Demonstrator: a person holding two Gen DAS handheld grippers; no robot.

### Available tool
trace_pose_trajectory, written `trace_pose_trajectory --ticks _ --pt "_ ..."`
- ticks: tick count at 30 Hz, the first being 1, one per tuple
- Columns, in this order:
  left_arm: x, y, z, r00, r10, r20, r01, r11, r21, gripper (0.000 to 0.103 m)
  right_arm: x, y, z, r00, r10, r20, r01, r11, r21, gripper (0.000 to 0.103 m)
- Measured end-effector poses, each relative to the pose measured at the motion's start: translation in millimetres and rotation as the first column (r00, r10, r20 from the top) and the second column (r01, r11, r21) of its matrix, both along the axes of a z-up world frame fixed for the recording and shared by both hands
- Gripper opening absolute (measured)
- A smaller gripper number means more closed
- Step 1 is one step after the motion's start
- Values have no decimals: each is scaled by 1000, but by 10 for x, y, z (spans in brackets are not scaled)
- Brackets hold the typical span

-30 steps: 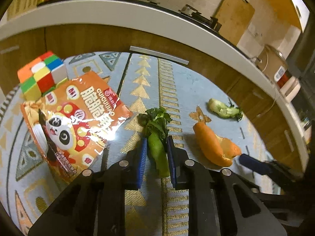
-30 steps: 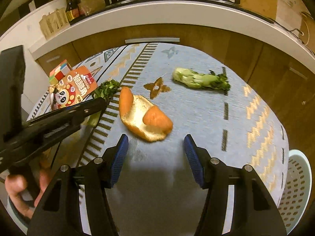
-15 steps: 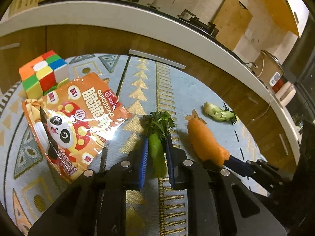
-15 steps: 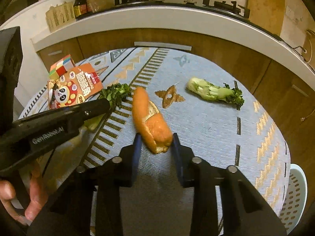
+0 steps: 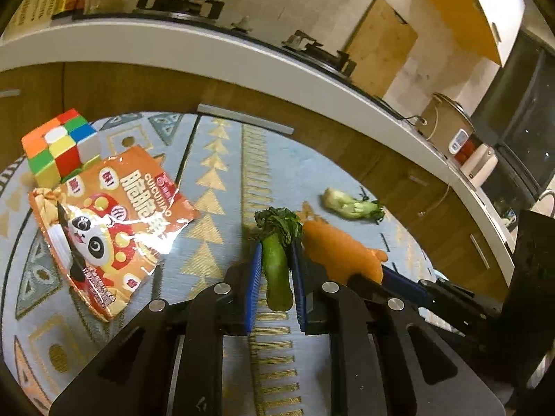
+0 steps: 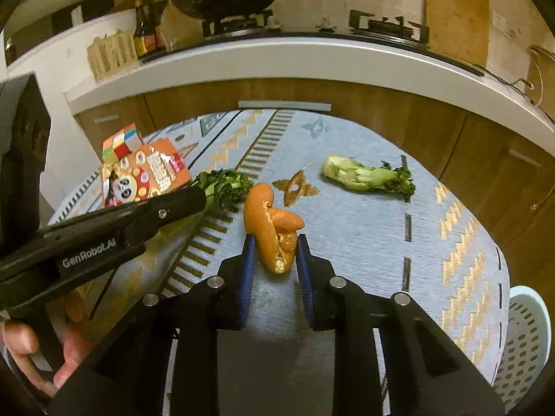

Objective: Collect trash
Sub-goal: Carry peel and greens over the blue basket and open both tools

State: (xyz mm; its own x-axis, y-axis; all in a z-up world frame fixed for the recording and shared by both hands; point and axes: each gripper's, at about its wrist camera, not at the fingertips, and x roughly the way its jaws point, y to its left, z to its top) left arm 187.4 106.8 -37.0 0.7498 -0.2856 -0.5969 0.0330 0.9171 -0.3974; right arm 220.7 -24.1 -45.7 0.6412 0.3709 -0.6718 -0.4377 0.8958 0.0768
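My left gripper (image 5: 275, 253) is shut on a green vegetable stalk (image 5: 275, 263) with dark leaves, held above the patterned cloth. My right gripper (image 6: 274, 246) is shut on an orange peel (image 6: 272, 225), also lifted; the peel shows in the left wrist view (image 5: 340, 253) just right of the stalk. A second vegetable piece (image 6: 367, 175) lies on the cloth beyond the right gripper and shows in the left wrist view (image 5: 350, 204). An orange snack bag (image 5: 111, 222) lies on the left.
A colour cube (image 5: 60, 145) stands behind the snack bag. A white perforated basket (image 6: 520, 343) sits below the table's right edge. A wooden cabinet front (image 6: 312, 93) and a white counter (image 6: 284, 59) with a stove run behind the table.
My right gripper closed on the orange peel and lifted it. My left gripper raised the vegetable stalk off the cloth. Both views now look from higher up.
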Motion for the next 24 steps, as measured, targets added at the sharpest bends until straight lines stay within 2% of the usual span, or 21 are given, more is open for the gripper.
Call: trace_pose_trajectory --ticks 7,12,15,19,24 --pt "-68 -138 147 998 -40 57 38 999 36 15 -138 -303 116 997 -71 29 69 995 67 19" --pt "-190 -339 322 991 -93 95 90 995 42 15 -362 -626 333 988 -134 79 127 988 86 19" --pt "-349 -564 504 979 -142 149 129 987 96 15 -555 -858 498 977 -175 123 164 982 96 19" --pt "-567 -893 741 958 -212 195 193 975 114 15 -796 -1179 682 958 -236 162 219 969 115 19" --pt "-724 -1358 912 931 -295 217 270 953 136 15 -1106 -1625 853 928 -310 208 287 949 133 19"
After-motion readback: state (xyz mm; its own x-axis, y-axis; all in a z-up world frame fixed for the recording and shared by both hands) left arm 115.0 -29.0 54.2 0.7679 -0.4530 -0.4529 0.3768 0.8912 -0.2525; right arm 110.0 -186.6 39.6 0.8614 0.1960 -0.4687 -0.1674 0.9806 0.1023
